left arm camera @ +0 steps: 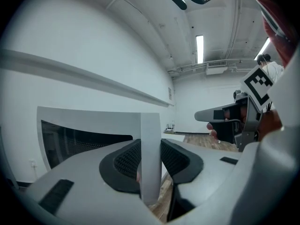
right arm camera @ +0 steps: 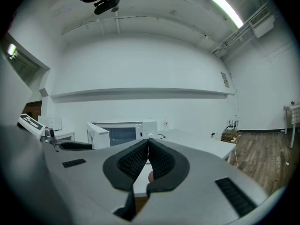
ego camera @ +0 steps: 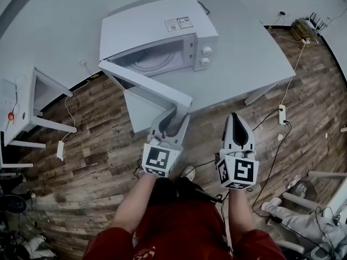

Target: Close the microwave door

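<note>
A white microwave [ego camera: 157,31] stands on a white table [ego camera: 260,53], its door [ego camera: 146,85] swung wide open toward me. My left gripper [ego camera: 176,115] is shut on the door's free edge. In the left gripper view that edge [left arm camera: 151,125] stands upright between the two black pads [left arm camera: 126,161]. My right gripper [ego camera: 234,117] floats to the right of the door, off the table's front edge. It touches nothing. Its jaws [right arm camera: 148,146] are shut and hold nothing. In the right gripper view the microwave [right arm camera: 122,134] shows far ahead with its door ajar.
The table's front edge and a leg [ego camera: 255,96] are just ahead of my grippers. A power strip [ego camera: 281,114] and cables lie on the wooden floor at the right. A white desk [ego camera: 32,107] stands at the left, and furniture legs [ego camera: 303,199] at the lower right.
</note>
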The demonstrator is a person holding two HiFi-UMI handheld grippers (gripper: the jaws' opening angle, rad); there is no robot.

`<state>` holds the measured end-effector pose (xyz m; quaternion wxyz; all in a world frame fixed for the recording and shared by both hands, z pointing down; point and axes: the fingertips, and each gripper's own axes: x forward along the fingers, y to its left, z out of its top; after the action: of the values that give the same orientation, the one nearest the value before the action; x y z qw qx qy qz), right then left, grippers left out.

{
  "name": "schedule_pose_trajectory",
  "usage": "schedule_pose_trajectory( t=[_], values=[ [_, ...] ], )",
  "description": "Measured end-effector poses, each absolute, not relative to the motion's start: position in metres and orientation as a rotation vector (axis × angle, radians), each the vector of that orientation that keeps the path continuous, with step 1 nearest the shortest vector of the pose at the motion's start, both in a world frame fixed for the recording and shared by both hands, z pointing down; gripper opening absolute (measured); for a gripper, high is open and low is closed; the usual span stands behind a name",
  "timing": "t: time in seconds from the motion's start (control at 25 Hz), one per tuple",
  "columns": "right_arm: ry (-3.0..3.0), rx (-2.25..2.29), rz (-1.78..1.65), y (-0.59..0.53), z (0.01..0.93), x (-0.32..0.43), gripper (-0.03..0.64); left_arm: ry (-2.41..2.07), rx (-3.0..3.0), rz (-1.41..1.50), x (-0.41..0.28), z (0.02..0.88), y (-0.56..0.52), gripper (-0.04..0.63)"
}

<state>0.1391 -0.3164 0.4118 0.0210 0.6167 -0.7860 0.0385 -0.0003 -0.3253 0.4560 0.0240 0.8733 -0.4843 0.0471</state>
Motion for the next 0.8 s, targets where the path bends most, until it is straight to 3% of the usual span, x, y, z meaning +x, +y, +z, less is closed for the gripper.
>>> schedule_pose_trajectory(
  t=[0.8],
  values=[
    [-2.351,1.964,0.099,-0.398,0.416,0.159,0.028,-1.550,2.704,0.063,0.030,0.452,-0.420,0.147]
  ],
)
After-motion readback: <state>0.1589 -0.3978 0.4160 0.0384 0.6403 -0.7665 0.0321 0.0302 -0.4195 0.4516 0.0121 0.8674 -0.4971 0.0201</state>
